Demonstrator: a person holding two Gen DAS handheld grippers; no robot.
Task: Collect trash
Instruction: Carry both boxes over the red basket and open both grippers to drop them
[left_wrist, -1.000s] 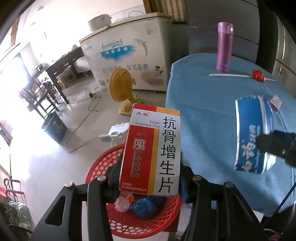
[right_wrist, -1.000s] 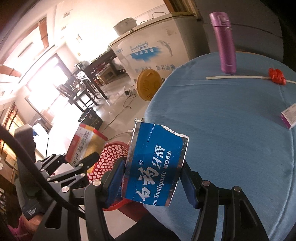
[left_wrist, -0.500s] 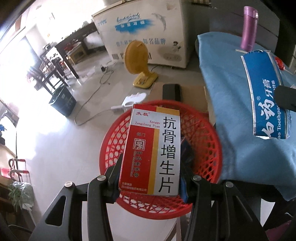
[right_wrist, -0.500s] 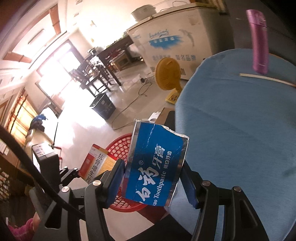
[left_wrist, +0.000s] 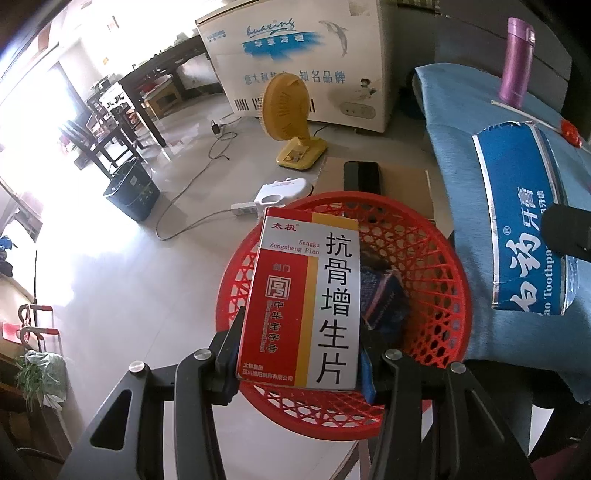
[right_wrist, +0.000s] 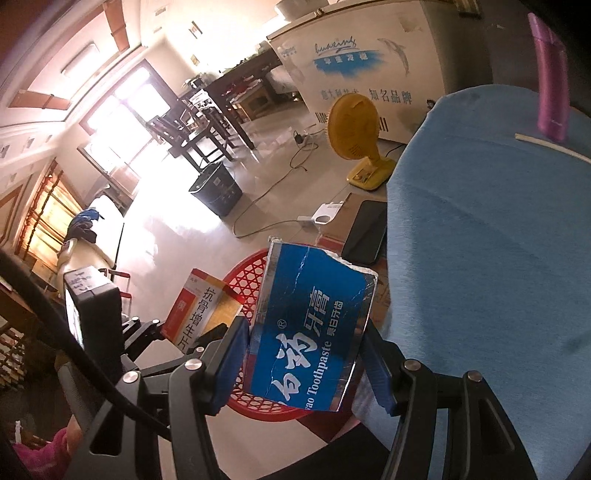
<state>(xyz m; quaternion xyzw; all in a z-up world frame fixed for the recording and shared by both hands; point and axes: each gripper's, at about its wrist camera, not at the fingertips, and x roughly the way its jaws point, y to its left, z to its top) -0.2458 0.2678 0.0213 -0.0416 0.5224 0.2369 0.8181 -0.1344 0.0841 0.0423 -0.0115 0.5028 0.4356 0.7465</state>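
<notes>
While the left gripper (left_wrist: 299, 365) pinches a red-and-silver cardboard medicine box (left_wrist: 303, 299) directly above the round red plastic lattice basket (left_wrist: 439, 273), the right gripper (right_wrist: 306, 365) clamps a torn blue toothpaste carton (right_wrist: 310, 328) beside the blue-clothed table (right_wrist: 491, 240), just over the basket's rim. Some dark blue trash (left_wrist: 384, 299) lies inside the basket.

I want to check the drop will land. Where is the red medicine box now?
In the left wrist view, the medicine box is clamped in the left gripper, directly over the red basket.
</notes>
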